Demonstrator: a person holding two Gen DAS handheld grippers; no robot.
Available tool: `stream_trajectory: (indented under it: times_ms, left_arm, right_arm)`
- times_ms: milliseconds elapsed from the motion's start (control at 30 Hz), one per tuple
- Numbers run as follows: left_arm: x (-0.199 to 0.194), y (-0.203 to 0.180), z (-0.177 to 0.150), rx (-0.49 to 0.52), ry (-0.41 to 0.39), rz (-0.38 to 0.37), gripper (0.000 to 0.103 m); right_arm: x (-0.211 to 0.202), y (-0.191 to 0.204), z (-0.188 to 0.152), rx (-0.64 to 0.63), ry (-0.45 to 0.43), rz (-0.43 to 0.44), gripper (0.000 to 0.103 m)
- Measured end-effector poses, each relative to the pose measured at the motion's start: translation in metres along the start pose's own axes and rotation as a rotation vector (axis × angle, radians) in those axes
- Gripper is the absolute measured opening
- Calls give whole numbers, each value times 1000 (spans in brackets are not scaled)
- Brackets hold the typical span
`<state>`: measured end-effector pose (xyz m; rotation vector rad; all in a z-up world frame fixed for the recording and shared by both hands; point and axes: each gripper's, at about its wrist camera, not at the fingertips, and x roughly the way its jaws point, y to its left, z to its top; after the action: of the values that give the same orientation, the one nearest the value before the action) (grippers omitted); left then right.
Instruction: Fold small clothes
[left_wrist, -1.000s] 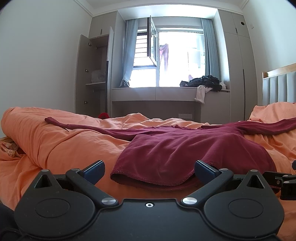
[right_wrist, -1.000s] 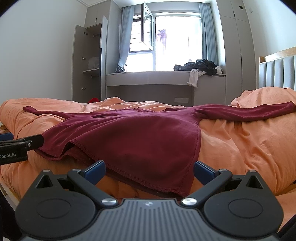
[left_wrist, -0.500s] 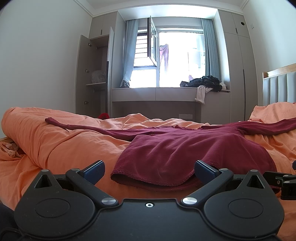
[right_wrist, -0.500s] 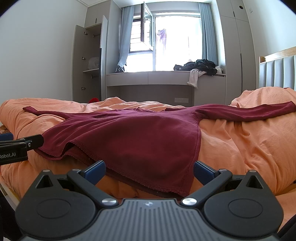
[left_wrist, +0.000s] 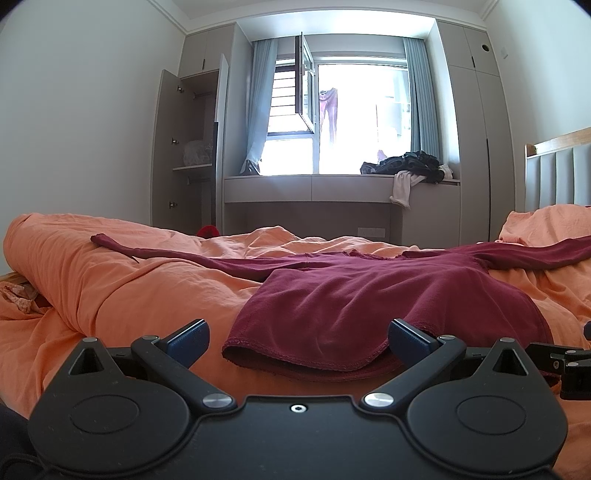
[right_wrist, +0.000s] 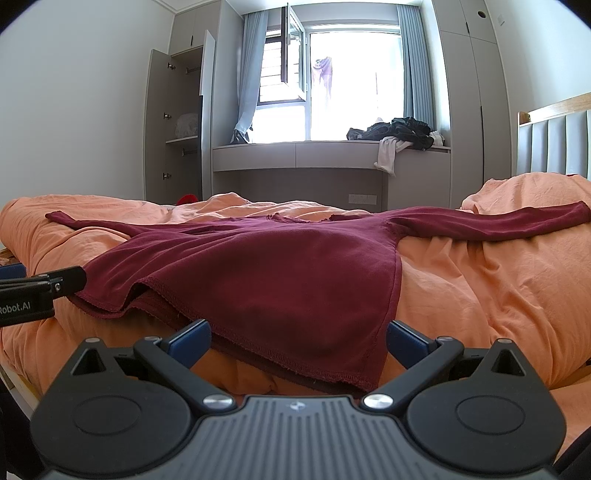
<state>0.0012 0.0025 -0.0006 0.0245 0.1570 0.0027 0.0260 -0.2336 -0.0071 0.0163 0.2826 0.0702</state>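
Nothing has visibly shifted since a second ago: both grippers hover in the same places at the near edge of the bed, and the garment lies as it did.

The left gripper (left_wrist: 298, 341) has its jaws spread wide, its blue-padded fingertips (left_wrist: 188, 336) holding nothing. Between them lies the near left corner of a dark red long-sleeved top (left_wrist: 369, 302), a soft knit with a stitched hem that curls up in a rounded lip off the bedding. The right gripper (right_wrist: 298, 341) is equally wide and empty, framing the top's (right_wrist: 266, 273) near right corner, where the hem droops over the bed edge.

The top is spread flat across the middle of the bed, neckline at the far side. One sleeve (left_wrist: 155, 252) runs out thin and straight to the left; the other sleeve (right_wrist: 491, 223) reaches right, onto a raised mound of bedding. Beneath everything is an orange duvet (left_wrist: 110, 280), matte and crumpled, rolled into a thick ridge at the left.

Bare duvet surrounds the top on both sides, leaving open room around the sleeves. Beyond the bed stand an open grey wardrobe (left_wrist: 192, 147), a bright window (left_wrist: 354, 118), and a window bench with a dark clothes pile (left_wrist: 406, 168).
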Motion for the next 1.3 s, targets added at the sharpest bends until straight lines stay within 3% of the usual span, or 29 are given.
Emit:
stream_trajectory:
  times_ms: [900, 1133, 1300]
  left_arm:
    - [-1, 1, 0, -3, 4, 0, 103]
    - [9, -1, 9, 6, 61, -9, 103]
    - [24, -8, 33, 6, 98, -12, 103]
  right_arm:
    - [3, -2, -2, 10, 18, 9, 103]
    - [3, -11, 8, 54, 68, 38, 103]
    - [4, -21, 22, 75, 90, 37, 103]
